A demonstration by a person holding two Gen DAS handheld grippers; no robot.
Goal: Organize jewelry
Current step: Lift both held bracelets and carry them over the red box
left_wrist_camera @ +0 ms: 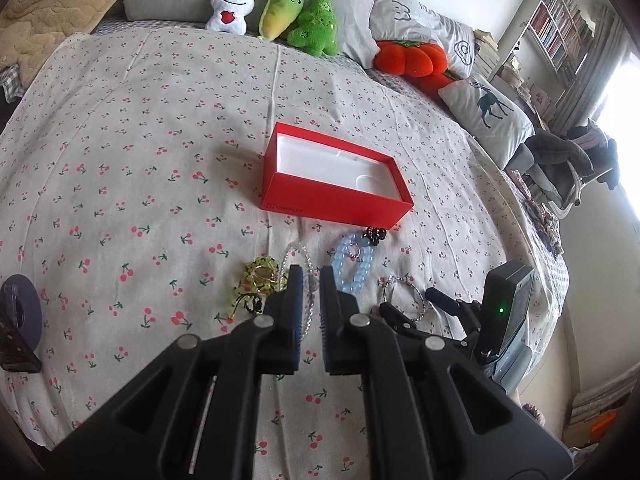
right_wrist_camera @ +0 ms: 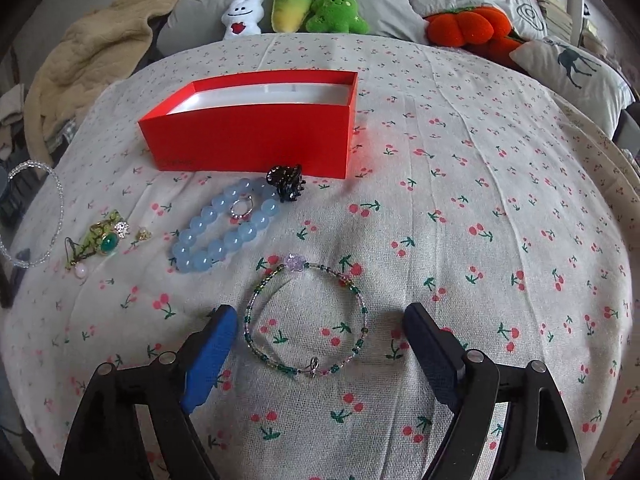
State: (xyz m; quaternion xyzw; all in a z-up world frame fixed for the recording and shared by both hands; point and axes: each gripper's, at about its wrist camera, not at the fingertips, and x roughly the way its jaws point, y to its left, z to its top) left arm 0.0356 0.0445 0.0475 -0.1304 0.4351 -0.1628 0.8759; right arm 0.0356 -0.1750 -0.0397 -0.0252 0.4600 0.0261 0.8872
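An open red box (left_wrist_camera: 336, 176) with a white inside lies on the cherry-print bedspread; it also shows in the right wrist view (right_wrist_camera: 256, 136). My left gripper (left_wrist_camera: 311, 276) is shut on a clear beaded bracelet (left_wrist_camera: 304, 264), which hangs lifted at the left edge of the right wrist view (right_wrist_camera: 52, 192). My right gripper (right_wrist_camera: 316, 320) is open, its fingers either side of a green and pink seed-bead bracelet (right_wrist_camera: 308, 316). A blue bead bracelet (right_wrist_camera: 224, 228), a small ring (right_wrist_camera: 240, 209), a black hair claw (right_wrist_camera: 286, 184) and green-gold pieces (right_wrist_camera: 106, 238) lie nearby.
Plush toys (right_wrist_camera: 296, 8) and pillows (right_wrist_camera: 572, 72) line the head of the bed. A tan blanket (right_wrist_camera: 100, 52) lies at the back left. The right gripper's body (left_wrist_camera: 500, 312) shows at the right of the left wrist view.
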